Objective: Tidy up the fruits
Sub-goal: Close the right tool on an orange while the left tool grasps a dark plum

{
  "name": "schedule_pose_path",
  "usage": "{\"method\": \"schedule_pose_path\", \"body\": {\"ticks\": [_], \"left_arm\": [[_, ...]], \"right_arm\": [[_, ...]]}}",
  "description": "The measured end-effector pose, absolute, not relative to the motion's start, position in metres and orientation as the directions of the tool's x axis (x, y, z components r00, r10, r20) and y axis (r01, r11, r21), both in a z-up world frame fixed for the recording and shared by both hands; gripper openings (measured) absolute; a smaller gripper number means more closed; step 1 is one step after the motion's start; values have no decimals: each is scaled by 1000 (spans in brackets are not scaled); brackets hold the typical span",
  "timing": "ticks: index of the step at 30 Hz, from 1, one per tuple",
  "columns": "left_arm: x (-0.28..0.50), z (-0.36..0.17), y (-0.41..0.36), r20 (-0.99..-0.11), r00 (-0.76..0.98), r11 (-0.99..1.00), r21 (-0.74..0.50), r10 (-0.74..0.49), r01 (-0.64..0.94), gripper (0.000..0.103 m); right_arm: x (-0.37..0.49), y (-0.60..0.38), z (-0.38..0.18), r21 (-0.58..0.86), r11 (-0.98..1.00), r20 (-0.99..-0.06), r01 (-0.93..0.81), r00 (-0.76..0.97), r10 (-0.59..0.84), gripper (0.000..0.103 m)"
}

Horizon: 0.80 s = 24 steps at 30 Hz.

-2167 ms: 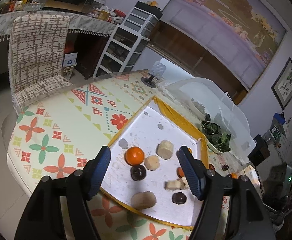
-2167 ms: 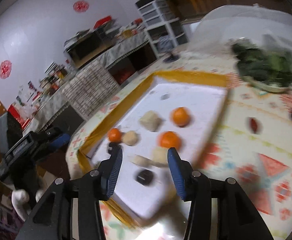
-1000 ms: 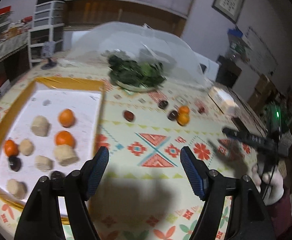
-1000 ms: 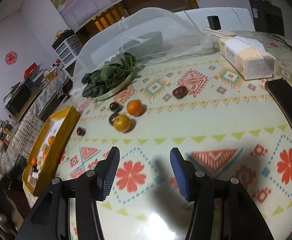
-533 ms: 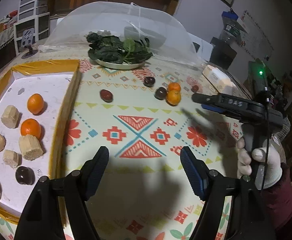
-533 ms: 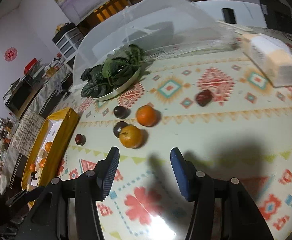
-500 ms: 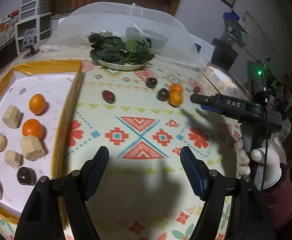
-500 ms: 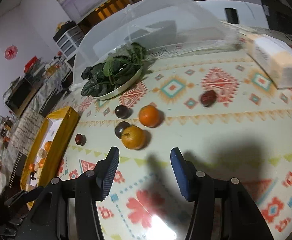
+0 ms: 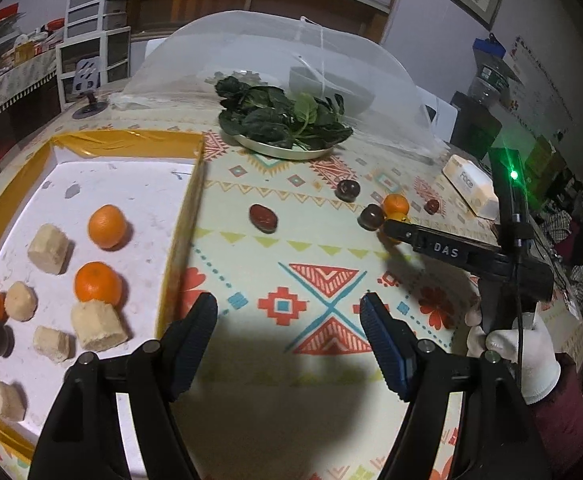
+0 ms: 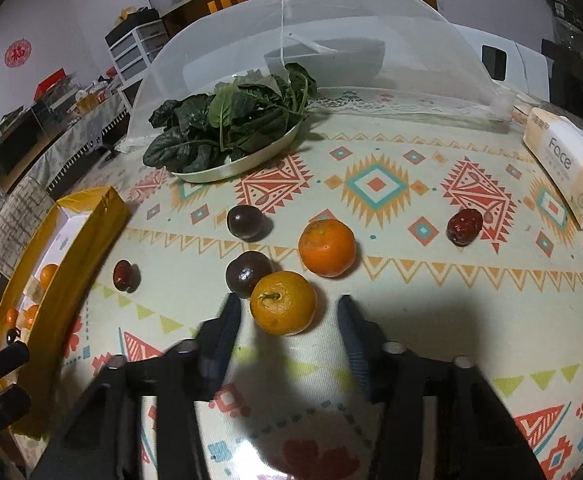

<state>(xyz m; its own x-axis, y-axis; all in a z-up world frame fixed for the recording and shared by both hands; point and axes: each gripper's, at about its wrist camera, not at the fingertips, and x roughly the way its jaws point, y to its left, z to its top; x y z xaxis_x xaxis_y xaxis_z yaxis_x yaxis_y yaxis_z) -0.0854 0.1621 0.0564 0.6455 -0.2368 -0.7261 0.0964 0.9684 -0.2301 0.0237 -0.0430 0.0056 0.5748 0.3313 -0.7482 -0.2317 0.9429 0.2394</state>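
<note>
The yellow-rimmed white tray [image 9: 53,147] holds three oranges, pale root chunks and dark round fruits. The nearest loose orange [image 10: 283,303] lies on the patterned tablecloth [image 10: 411,280]; the right gripper [image 10: 287,312], jaws apart, has closed in on it. The left gripper [image 9: 289,314] hovers, spread wide, empty.

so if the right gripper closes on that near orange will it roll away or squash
The near orange looks round and sits free on the flat tablecloth, so a one-sided nudge would probably roll it. It lies almost between the open right gripper fingers, so an even squeeze likely traps it. Its rind looks firm, probably not squashing easily.
</note>
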Motion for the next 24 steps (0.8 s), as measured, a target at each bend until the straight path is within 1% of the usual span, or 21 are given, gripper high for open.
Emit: {"method": "schedule_pose_path", "body": {"ticks": [7,12,17,20,24], "left_arm": [[-73,53,151,-737,635,971,-214,-232,106,73],[-60,55,136,-742,629,973,-195,-231,127,73],[-30,52,107,-751,611,968,-185,-251,172,73],[-8,45,84,-754,596,960,-187,-275,207,73],[21,30,60,-769,579,960,-173,-272,222,73]], "right_arm": [[18,-56,14,261,943,-722,-207,606,333,37],[9,-78,26,328,927,-680,-183,636,366,37],[9,-105,32,393,909,-650,-137,658,380,37],[9,-120,34,409,907,-637,-100,680,362,37],[10,-139,34,450,892,-623,-54,696,356,37]]}}
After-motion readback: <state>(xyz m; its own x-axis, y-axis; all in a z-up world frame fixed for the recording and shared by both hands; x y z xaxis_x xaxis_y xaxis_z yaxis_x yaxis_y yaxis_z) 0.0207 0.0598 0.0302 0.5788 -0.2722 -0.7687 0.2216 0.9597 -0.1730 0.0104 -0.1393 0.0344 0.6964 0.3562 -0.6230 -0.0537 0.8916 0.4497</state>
